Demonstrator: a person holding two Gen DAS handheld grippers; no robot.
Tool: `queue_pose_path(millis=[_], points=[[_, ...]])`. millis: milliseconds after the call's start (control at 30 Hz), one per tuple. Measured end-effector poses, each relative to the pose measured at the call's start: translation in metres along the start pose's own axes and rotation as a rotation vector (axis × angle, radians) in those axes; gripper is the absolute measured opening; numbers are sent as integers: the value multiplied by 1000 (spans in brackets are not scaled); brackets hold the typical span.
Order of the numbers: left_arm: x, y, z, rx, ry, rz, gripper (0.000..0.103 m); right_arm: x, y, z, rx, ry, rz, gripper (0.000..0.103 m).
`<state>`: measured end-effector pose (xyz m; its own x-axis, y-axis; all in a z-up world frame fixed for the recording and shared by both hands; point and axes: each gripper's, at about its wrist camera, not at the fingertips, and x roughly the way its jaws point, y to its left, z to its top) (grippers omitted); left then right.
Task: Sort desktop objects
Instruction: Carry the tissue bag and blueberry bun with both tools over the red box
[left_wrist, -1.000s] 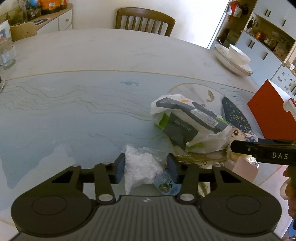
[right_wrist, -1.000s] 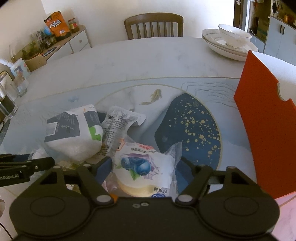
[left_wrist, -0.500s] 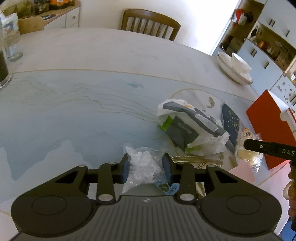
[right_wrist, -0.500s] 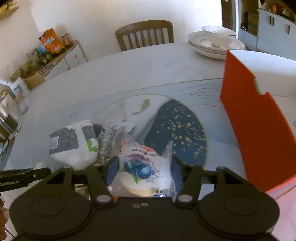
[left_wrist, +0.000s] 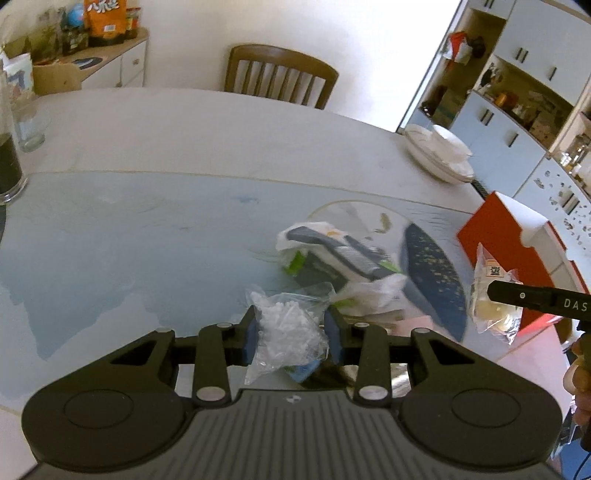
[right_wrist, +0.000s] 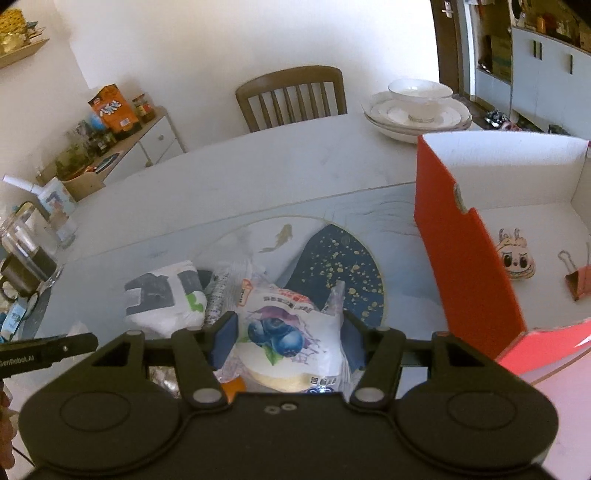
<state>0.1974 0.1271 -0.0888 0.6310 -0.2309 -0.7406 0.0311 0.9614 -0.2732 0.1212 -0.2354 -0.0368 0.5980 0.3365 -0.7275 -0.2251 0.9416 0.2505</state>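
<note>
My left gripper is shut on a clear bag of white pellets, held above the table. My right gripper is shut on a blueberry-print bread packet, lifted above the table; it also shows in the left wrist view. An open red box with a white inside stands to the right; it holds a cartoon sticker and a pink binder clip. A white-and-grey bag and a clear printed packet lie left of the bread packet.
A stack of white dishes sits at the far right of the table, a wooden chair behind it. A glass mug with dark liquid and a small glass stand at the left. A dark blue speckled mat pattern lies mid-table.
Both grippers have risen with their packets. The right gripper has moved toward the red box, whose inside now shows.
</note>
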Motion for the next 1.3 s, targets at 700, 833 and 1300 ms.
queue_pose_path(millis=[700, 833, 1300], points=[[-24, -106, -1, 100, -43, -128, 36, -84, -80, 16, 34, -74, -39, 59], [-22, -133, 3, 123, -51, -148, 36, -95, -103, 22, 32, -94, -46, 59], [3, -224, 16, 186, -50, -223, 36, -111, -185, 40, 26, -121, -84, 59]])
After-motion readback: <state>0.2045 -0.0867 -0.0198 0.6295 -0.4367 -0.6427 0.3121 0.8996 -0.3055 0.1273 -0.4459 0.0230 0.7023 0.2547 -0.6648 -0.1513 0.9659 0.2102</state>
